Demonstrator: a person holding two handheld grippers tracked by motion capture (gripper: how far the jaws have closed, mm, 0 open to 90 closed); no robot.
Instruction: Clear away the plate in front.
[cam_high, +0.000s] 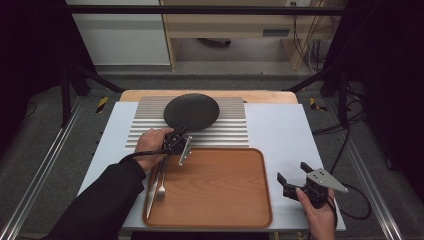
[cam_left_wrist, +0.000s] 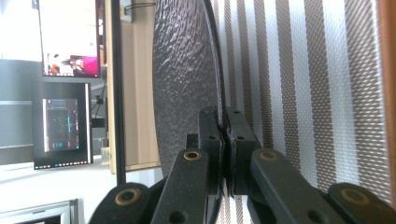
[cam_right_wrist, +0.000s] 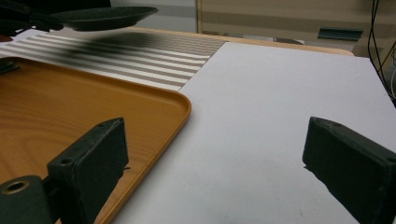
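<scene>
1. Left gripper (cam_high: 176, 141) is clenched on the near rim of the dark textured plate (cam_high: 191, 111). In the left gripper view the fingers (cam_left_wrist: 209, 140) sandwich the thin rim edge-on, one pad on each face.
2. The plate is lifted off the striped placemat (cam_high: 150, 124): the right gripper view shows it hanging level over the mat with a soft shadow below. A rim grip makes sense because a flat plate gives nothing else to pinch.
3. The plate sits above the far half of the mat, beyond the wooden tray (cam_high: 220, 200) and not over it.
4. A fork (cam_high: 161, 184) lies along the tray's left edge, beside what looks like a knife. The tray middle is bare, so my guess is that the plate is headed there.
5. Right gripper (cam_high: 295, 177) is released, its fingers (cam_right_wrist: 95, 158) spread wide and holding nothing. It is parked over the white counter (cam_high: 280, 130) just right of the tray, out of the plate's path.
6. Risk: a one-sided rim pinch could let the plate tilt or slip.
</scene>
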